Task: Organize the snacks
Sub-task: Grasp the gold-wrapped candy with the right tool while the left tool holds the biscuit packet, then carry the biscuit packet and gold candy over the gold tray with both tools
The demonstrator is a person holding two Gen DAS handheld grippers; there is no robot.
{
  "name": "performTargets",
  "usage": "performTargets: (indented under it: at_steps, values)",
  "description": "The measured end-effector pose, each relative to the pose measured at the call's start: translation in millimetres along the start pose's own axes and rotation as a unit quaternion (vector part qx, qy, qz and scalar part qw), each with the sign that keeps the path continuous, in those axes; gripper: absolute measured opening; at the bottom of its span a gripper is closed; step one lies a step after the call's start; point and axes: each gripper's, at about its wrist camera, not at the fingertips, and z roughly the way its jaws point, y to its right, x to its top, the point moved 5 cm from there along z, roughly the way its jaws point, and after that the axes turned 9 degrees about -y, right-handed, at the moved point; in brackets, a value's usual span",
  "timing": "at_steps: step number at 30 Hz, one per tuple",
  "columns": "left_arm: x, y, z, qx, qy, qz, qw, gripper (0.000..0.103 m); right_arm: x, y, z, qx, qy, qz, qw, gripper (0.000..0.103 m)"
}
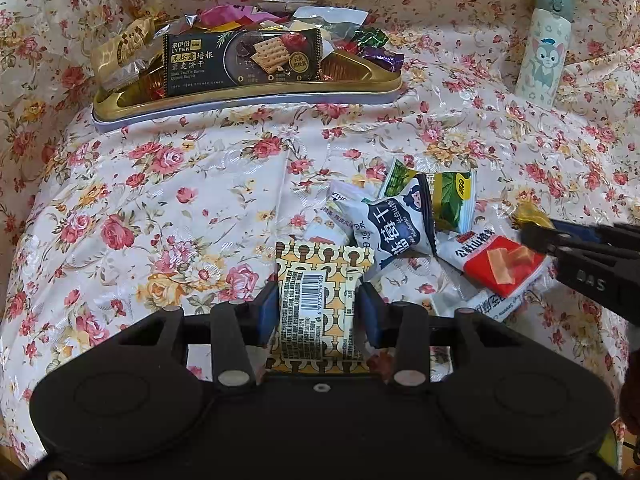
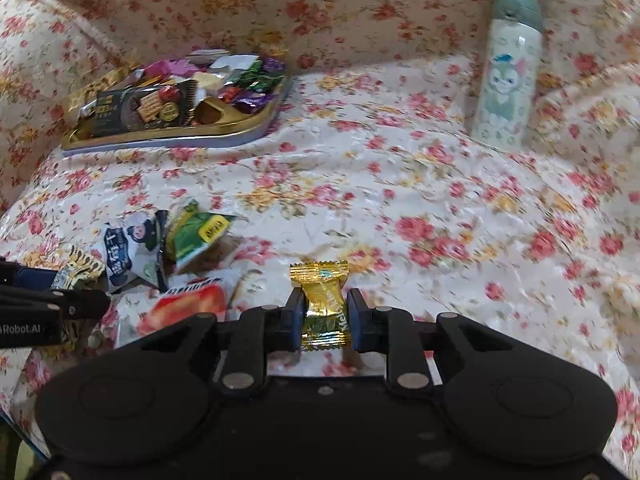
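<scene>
My left gripper (image 1: 318, 304) is shut on a yellow patterned snack packet (image 1: 320, 284) with a barcode, held over the floral cloth. My right gripper (image 2: 325, 312) is shut on a gold-wrapped candy (image 2: 325, 304); its black fingers (image 1: 560, 240) enter the left wrist view from the right. A loose pile lies between them: a white blueberry packet (image 1: 396, 224), a green packet (image 1: 452, 196) and a red-and-white packet (image 1: 496, 264). A gold tray (image 1: 248, 98) at the back left holds a dark cracker pack (image 1: 240, 58) and several wrapped candies.
A pale bottle (image 1: 542, 48) with a cartoon cat print stands at the back right on the floral cloth (image 1: 180, 184). The cloth rises in folds behind the tray. The left gripper's body (image 2: 44, 308) shows at the left edge of the right wrist view.
</scene>
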Motion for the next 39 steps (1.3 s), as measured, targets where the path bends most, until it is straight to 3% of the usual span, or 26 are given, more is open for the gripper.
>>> performTargets:
  at_steps: [7, 9, 21, 29, 39]
  values:
    - [0.9, -0.2, -0.3, 0.000, 0.000, -0.009, 1.0000, 0.049, -20.3, 15.1, -18.8, -0.008, -0.001, 0.037, 0.999, 0.024]
    - [1.1, -2.1, -1.1, 0.005, 0.000, -0.013, 0.9999, 0.044, -25.8, 16.6, -24.7, -0.008, 0.000, 0.043, 0.999, 0.024]
    - [-8.0, 3.7, -11.2, -0.003, -0.014, -0.026, 0.9996, 0.041, -44.2, 9.1, -52.0, 0.011, 0.010, 0.051, 0.999, 0.024]
    - [-29.5, 13.8, -40.4, 0.013, -0.019, -0.030, 0.9993, 0.041, -59.5, 1.5, -78.9, 0.025, 0.013, 0.051, 0.998, 0.024]
    - [-79.7, 36.3, -73.1, 0.046, -0.034, -0.028, 0.9980, 0.041, -90.8, -10.8, -115.0, 0.037, -0.009, 0.053, 0.998, 0.024]
